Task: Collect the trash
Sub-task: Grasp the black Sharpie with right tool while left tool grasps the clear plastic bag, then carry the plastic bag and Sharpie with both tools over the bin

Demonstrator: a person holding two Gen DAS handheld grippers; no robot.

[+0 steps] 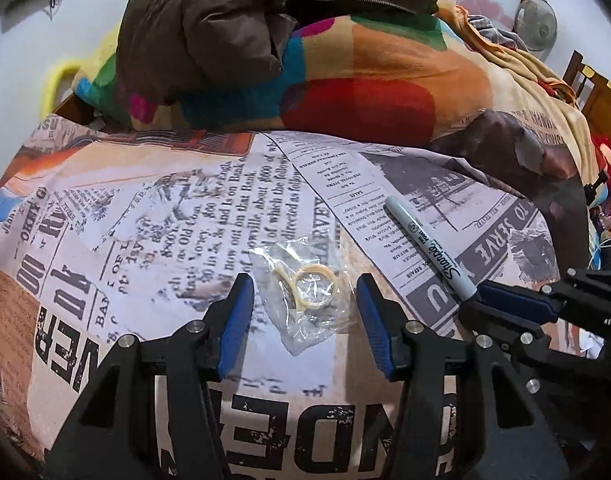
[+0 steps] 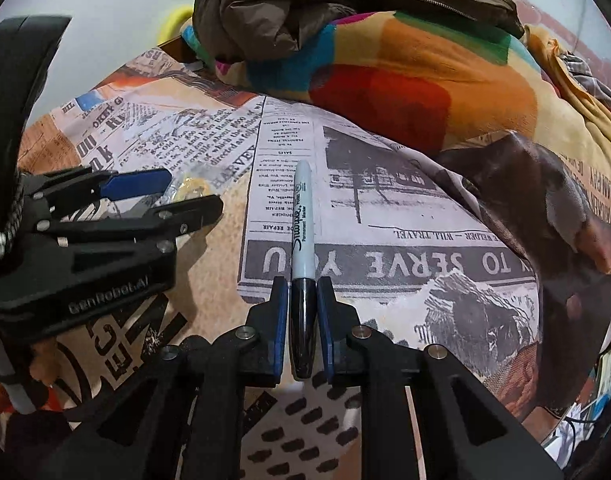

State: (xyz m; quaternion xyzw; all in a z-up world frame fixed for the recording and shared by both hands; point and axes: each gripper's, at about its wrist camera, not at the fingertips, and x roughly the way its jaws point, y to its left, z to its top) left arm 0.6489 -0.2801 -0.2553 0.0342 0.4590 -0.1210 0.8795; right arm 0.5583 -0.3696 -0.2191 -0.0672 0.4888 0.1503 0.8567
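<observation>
While your left gripper (image 1: 305,316) stands open around the thin, slippery wrapper (image 1: 305,296) on the bedsheet (image 1: 145,220), pinch its crumpled middle; your right gripper (image 2: 302,320) clamps the marker (image 2: 303,240).

Crinkled glossy clear plastic wrapper (image 1: 305,304) lies on matt newsprint-patterned cloth sheet (image 1: 153,216); smooth plastic marker (image 2: 303,256).

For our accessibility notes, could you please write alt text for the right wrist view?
The right gripper is shut on the black cap of a marker lying on a newspaper-print bedspread. At left, the left gripper straddles a clear wrapper; blankets pile behind.
</observation>
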